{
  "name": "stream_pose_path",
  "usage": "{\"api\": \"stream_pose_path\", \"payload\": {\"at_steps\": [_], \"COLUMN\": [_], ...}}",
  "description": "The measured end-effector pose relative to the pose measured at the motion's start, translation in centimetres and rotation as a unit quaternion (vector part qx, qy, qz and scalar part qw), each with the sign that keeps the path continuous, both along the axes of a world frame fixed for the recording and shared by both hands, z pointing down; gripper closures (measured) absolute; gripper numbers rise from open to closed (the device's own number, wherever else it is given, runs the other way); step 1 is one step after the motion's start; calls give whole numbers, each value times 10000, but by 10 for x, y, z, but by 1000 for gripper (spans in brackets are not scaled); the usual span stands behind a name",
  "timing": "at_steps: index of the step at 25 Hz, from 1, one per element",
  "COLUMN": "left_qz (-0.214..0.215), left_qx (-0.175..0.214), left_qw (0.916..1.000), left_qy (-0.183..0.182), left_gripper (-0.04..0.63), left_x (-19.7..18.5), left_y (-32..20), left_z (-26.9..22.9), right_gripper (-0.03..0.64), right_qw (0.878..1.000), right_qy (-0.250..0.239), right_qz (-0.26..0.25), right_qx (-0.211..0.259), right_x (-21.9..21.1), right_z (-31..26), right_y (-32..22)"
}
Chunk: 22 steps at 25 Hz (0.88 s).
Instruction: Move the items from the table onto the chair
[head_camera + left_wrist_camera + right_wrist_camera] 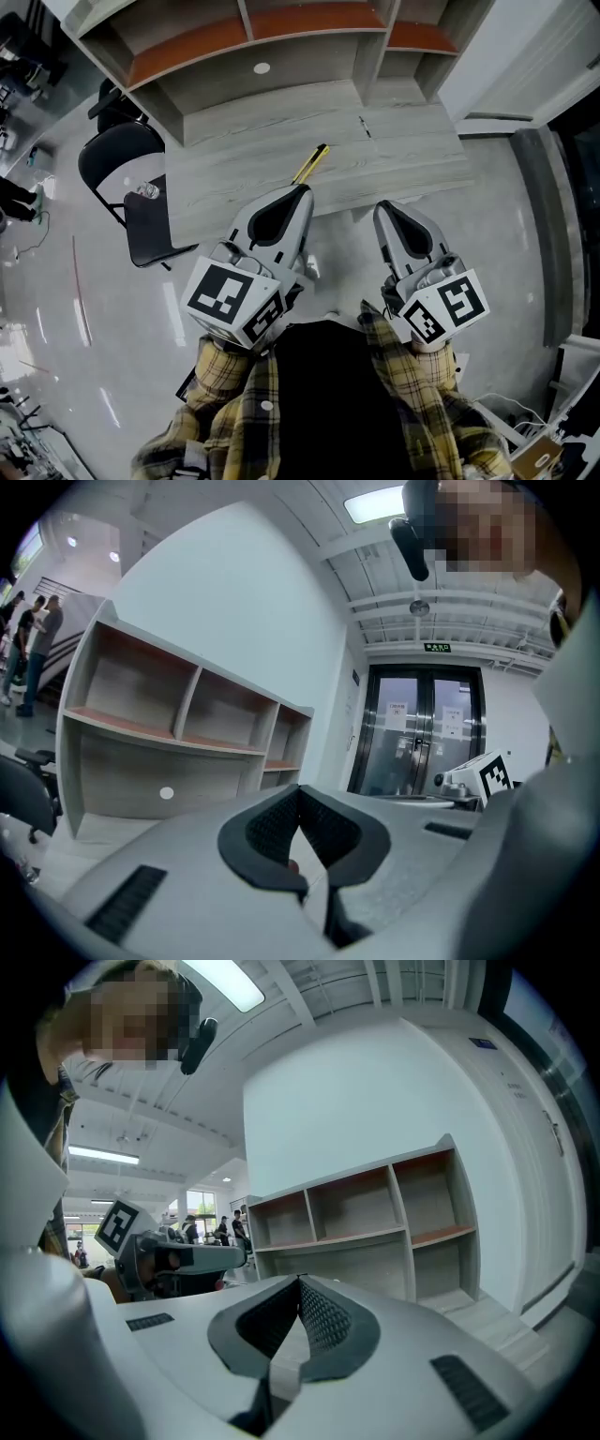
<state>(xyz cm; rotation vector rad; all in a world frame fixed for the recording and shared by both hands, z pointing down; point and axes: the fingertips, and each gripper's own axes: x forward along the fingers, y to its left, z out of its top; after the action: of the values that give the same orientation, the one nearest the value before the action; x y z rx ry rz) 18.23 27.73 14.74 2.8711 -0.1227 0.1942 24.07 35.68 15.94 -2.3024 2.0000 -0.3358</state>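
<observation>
Jaws are seen pressed together on the left hand-held gripper (301,191), with nothing between them. The right hand-held gripper (383,209) is likewise clenched on nothing. Both are held at the near edge of the tabletop (412,150), pointed across it. Just past the left one, a slim yellow-and-black stick (311,164), a pen or marker by the look of it, is found lying on the wood, untouched. Off to the left, the black chair (150,234) is stood at the tabletop's end, and a small pale thing (147,190) is spotted on its seat, too small to be named. One item may perhaps be counted as delivered. The stick is judged to be what is left: it has yet to be picked up and carried over.
</observation>
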Motion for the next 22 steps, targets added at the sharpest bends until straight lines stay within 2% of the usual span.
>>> {"api": "stream_pose_path", "payload": {"at_steps": [11,17,22], "left_qz": [573,582,432], "left_qx": [7,-169,-208], "left_qw": [9964,9939,9902], "left_qy": [-621,-925,-1310], "left_gripper": [592,592,591], "left_x": [51,75,99], "left_y": [-93,-107,-110], "left_z": [37,67,95], "right_gripper": [600,600,598], "right_qw": [9973,9961,9970], "right_qy": [-247,-414,-441], "right_qz": [552,442,24], "right_qx": [-416,-638,-642], "right_x": [49,72,94], "right_z": [22,39,43], "right_y": [-93,-115,-127]}}
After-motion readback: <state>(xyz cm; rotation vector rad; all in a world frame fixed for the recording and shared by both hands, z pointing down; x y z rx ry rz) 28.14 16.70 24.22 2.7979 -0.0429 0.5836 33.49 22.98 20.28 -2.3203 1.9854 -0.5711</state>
